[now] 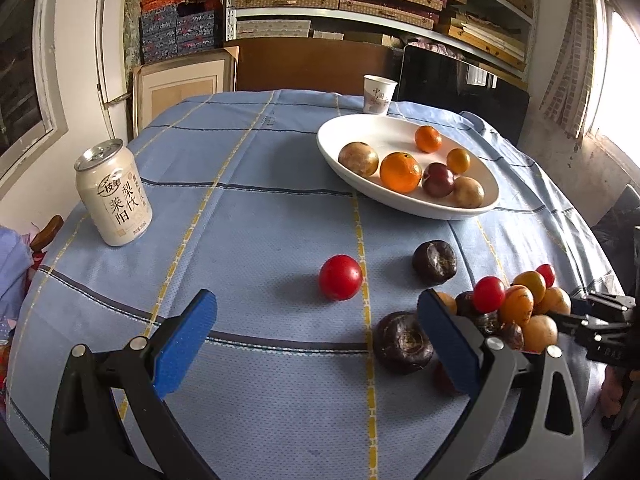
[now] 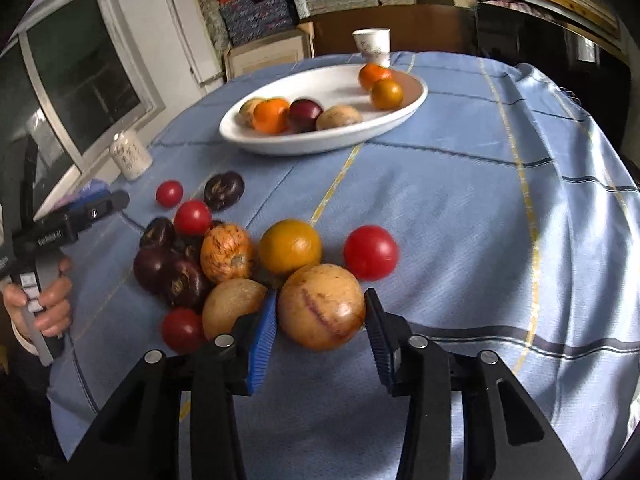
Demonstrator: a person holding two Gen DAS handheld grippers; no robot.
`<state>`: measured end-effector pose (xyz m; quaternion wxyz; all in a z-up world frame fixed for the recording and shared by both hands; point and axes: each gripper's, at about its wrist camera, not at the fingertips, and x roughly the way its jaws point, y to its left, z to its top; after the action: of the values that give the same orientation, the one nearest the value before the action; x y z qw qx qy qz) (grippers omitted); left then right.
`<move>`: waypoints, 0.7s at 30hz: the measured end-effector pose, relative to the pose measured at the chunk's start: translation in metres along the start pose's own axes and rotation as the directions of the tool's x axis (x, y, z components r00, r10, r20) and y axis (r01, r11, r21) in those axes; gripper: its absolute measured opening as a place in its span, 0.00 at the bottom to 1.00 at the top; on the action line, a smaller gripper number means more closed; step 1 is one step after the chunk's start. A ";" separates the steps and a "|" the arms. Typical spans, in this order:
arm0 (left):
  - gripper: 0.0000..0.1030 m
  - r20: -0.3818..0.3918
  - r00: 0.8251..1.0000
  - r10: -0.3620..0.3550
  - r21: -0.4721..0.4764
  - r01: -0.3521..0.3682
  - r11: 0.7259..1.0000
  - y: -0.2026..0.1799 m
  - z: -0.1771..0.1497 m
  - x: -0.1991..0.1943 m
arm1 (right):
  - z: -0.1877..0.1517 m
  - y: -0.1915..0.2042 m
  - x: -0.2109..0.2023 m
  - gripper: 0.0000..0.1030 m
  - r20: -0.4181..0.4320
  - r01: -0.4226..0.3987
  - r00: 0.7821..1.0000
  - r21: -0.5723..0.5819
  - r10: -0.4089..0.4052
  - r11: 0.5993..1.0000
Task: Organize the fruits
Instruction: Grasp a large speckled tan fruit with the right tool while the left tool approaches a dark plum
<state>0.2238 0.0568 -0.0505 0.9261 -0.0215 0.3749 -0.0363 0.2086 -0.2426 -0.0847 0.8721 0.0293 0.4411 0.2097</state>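
Six fruits sit in my dish [image 2: 416, 98]; a dozen-odd remain on the bench [image 2: 460, 216]. My right claw [image 2: 320, 322] is clenched on a tan fruit [image 2: 322, 306]; left claw [image 1: 316, 332] is released.

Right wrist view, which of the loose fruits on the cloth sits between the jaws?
The big tan fruit with a reddish streak, nearest the camera. It sits between the right gripper jaws; the other fruits lie outside them.

Daylight from a blown-out window [image 1: 616, 76], soft shadows on the tablecloth [image 1: 260, 216], fisheye-bent edges, dark corners, slight blur
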 end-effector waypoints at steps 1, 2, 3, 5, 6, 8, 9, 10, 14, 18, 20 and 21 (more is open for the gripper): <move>0.96 -0.006 1.000 -0.014 0.002 0.014 1.000 0.000 0.000 0.000 | 0.000 -0.001 -0.002 0.41 0.004 -0.007 1.000 0.006 0.007 1.000; 0.96 -0.012 0.999 -0.036 0.012 0.036 0.999 -0.001 0.000 0.000 | 0.000 -0.005 -0.003 0.41 0.009 -0.016 1.000 0.026 0.016 1.000; 0.96 -0.015 0.998 -0.062 0.028 0.062 0.998 -0.004 -0.001 -0.001 | 0.000 -0.008 -0.004 0.41 0.015 -0.023 1.000 0.044 0.023 0.999; 0.96 -0.017 0.990 -0.139 0.074 0.140 0.987 -0.011 -0.003 -0.007 | 0.000 -0.018 -0.009 0.41 0.039 -0.059 0.998 0.101 0.055 0.993; 0.96 -0.017 0.982 -0.190 0.103 0.191 0.976 -0.017 -0.005 -0.011 | 0.001 -0.021 -0.011 0.41 0.045 -0.069 0.997 0.119 0.064 0.991; 0.96 -0.027 0.961 -0.276 0.173 0.277 0.945 -0.030 -0.010 -0.018 | 0.000 -0.024 -0.011 0.41 0.050 -0.077 0.996 0.141 0.071 0.987; 0.96 -0.025 0.958 -0.286 0.207 0.285 0.936 -0.037 -0.013 -0.022 | 0.000 -0.024 -0.011 0.41 0.047 -0.080 0.996 0.145 0.074 0.986; 0.95 -0.021 0.959 -0.284 0.239 0.281 0.929 -0.043 -0.016 -0.023 | 0.000 -0.024 -0.010 0.41 0.045 -0.081 0.996 0.147 0.075 0.986; 0.77 -0.067 0.954 -0.291 0.339 0.297 0.893 -0.065 -0.028 -0.020 | -0.002 -0.018 -0.007 0.42 0.029 -0.076 0.997 0.130 0.073 0.989; 0.54 -0.119 0.951 -0.286 0.360 0.310 0.880 -0.072 -0.032 -0.011 | -0.002 -0.017 -0.006 0.42 0.022 -0.081 0.997 0.131 0.079 0.988; 0.49 -0.141 0.946 -0.293 0.349 0.324 0.879 -0.071 -0.032 -0.006 | -0.002 -0.018 -0.009 0.42 0.037 -0.095 0.995 0.136 0.091 0.986; 0.47 -0.145 0.944 -0.295 0.345 0.328 0.880 -0.071 -0.031 -0.004 | -0.002 -0.018 -0.010 0.42 0.043 -0.102 0.994 0.140 0.097 0.985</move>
<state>0.1959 -0.0137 -0.0654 0.8785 0.0924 0.3937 -0.2544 0.2077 -0.2635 -0.0823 0.8640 0.1170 0.4371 0.2206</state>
